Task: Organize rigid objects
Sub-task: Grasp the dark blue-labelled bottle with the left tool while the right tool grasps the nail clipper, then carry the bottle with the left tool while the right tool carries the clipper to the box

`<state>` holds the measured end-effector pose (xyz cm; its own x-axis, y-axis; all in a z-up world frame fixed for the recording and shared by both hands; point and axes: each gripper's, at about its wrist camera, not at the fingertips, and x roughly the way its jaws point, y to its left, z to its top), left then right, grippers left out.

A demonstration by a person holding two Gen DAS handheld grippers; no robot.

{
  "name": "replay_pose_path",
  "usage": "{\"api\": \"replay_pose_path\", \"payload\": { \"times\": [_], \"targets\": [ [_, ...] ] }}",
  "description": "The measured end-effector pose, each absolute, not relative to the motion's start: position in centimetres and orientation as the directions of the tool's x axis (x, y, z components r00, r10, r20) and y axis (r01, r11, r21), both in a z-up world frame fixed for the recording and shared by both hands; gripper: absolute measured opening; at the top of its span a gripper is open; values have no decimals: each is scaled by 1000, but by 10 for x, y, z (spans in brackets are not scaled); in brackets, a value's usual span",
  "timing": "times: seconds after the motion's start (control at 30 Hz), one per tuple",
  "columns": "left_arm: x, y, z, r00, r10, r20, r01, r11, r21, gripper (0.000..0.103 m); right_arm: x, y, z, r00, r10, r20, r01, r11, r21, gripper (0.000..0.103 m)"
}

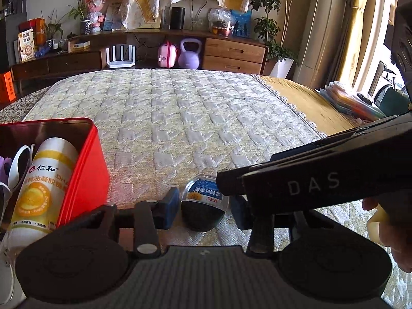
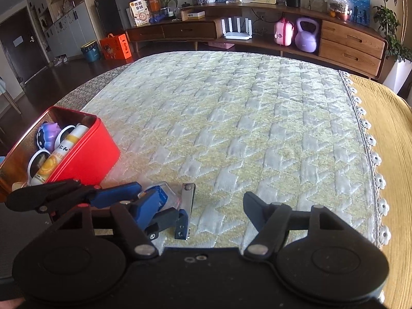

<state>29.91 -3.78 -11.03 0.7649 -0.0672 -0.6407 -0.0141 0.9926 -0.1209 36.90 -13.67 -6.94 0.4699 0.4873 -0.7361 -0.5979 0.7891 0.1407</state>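
my left gripper [image 1: 203, 206] straddles the clear-lidded jar [image 1: 204, 207] at lower centre, pads not visibly pressing; right gripper [image 2: 203, 212] open, empty; close squarely, then lift into red tin [image 1: 85, 167].

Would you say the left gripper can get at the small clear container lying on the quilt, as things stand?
Probably yes. The left gripper already has the small clear container between its blue fingers, though a gap still shows on each side. The right gripper crosses close beside it, and the red tin stands clear.
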Motion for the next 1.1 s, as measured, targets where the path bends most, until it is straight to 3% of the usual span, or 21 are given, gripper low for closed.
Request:
{"api": "replay_pose_path", "payload": {
  "times": [0.07,0.3,0.37,0.53,0.6,0.67,0.73,1.1],
  "targets": [
    [298,-39,-111,768,-68,-637,-7,993,-114,40,370,-132,-70,467,481,-742,-603,787,131,61],
    [280,-44,-111,770,18,-637,-83,994,-73,39,372,-124,-74,464,479,-746,-606,785,127,52],
    [273,-48,-113,775,29,-631,-84,995,-56,39,374,-122,-77,462,462,-757,-599,792,118,38],
    [268,-51,-113,777,25,-629,-79,995,-59,39,365,-109,-82,506,419,-754,-622,783,18,36],
    [268,-51,-113,777,24,-629,-79,995,-59,39,359,-103,-83,524,403,-750,-633,773,-27,29],
    [267,-52,-113,776,25,-630,-79,995,-58,39,354,-100,-83,534,395,-748,-632,773,-43,15],
    [267,-52,-112,776,25,-630,-76,996,-55,39,351,-100,-83,544,389,-744,-628,777,-53,11],
    [249,-53,-102,761,-20,-648,-40,996,-77,39,319,-124,-67,561,378,-736,-573,820,-15,11]
  ]
}}
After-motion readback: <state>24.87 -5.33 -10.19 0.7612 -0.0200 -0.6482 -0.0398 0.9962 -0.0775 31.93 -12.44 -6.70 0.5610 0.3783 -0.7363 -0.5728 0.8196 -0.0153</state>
